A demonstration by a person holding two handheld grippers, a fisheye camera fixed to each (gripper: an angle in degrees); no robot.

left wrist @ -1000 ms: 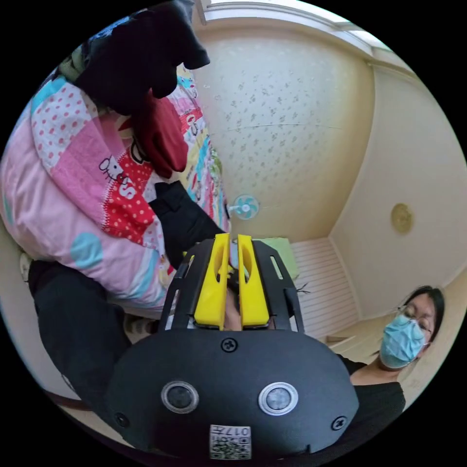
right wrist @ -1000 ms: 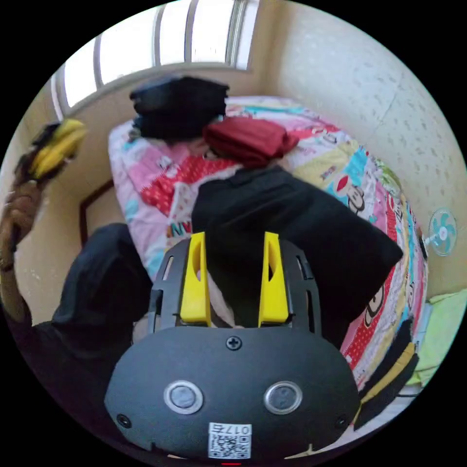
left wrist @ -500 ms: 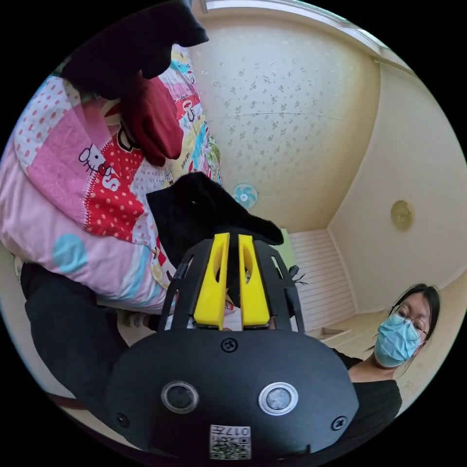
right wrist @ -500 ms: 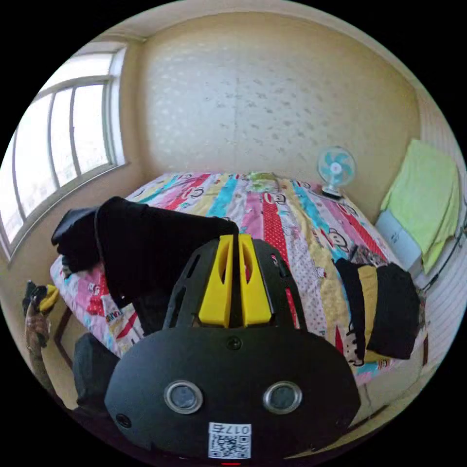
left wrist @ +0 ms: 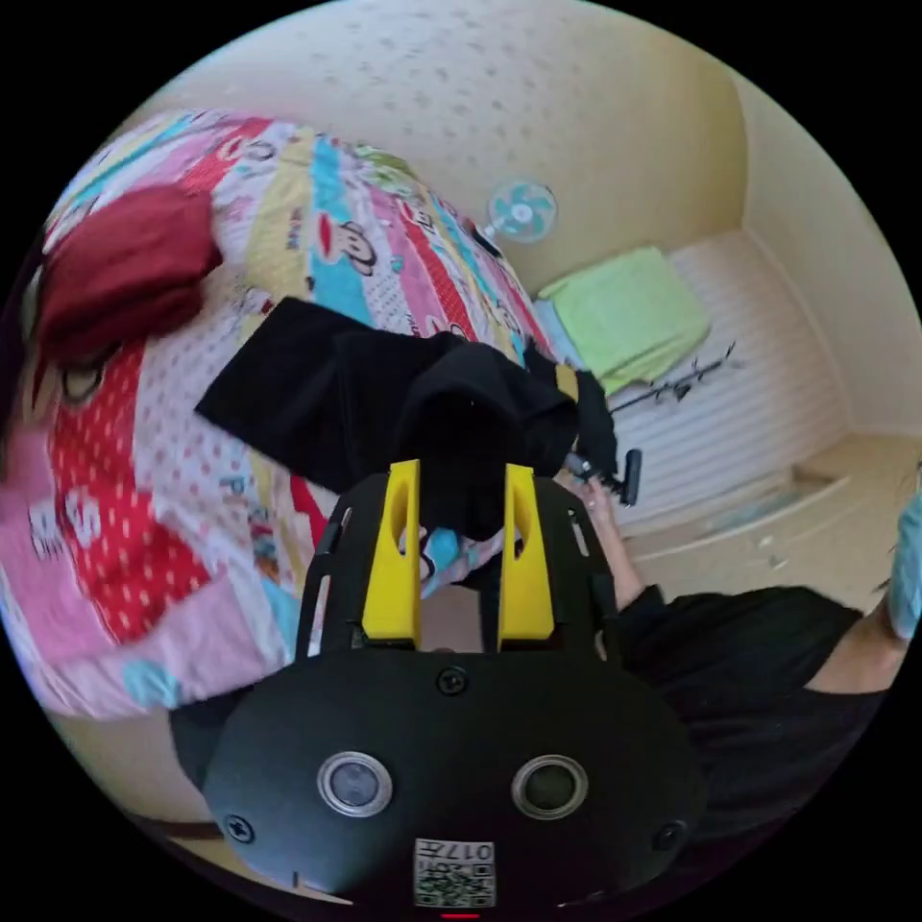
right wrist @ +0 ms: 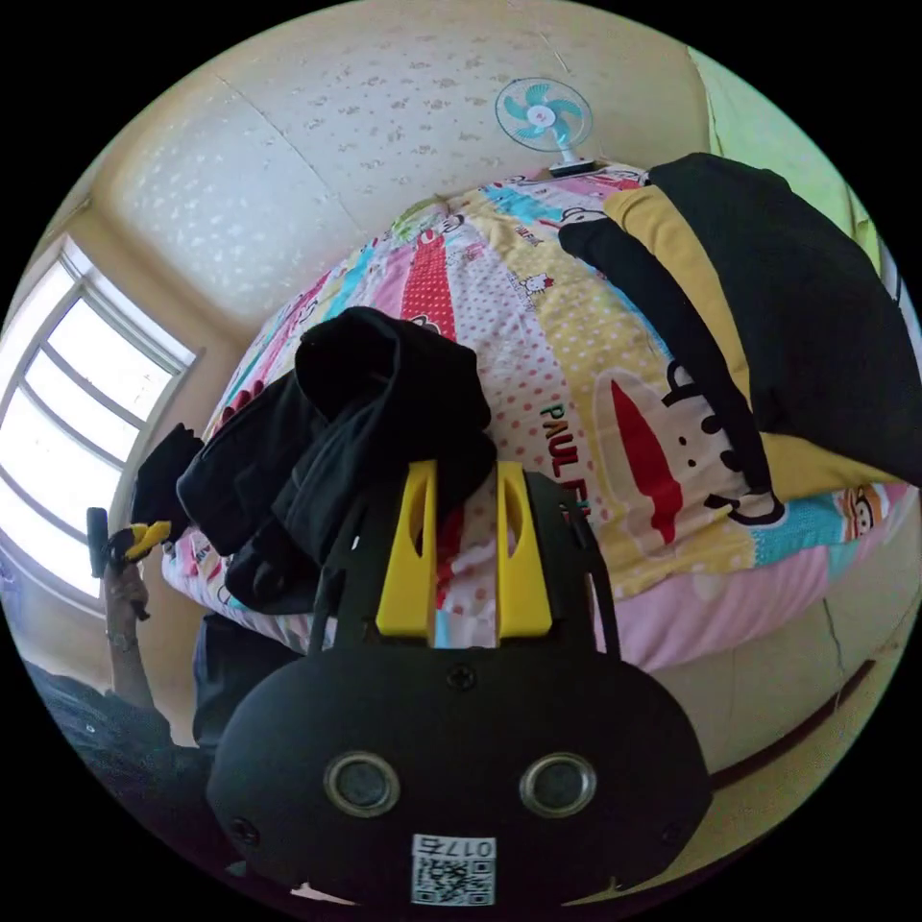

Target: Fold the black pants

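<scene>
- black pants (left wrist: 384, 403) are sitting in a bunched heap on the bed (left wrist: 144, 499), on the cartoon patchwork quilt near its edge
- left claw (left wrist: 458, 480) is open, nothing pinched, with the pants heap right past its tips
- right claw (right wrist: 462, 480) is open too, pants (right wrist: 375, 423) just ahead of it
- folded red garment (left wrist: 120, 269) lies further up the bed
- black-and-yellow clothes (right wrist: 768, 317) are off to the other side

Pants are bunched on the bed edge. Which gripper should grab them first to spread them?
Probably left: the left gripper, jaws open, has the black pants between its tips. The right gripper sits beside them.
</scene>
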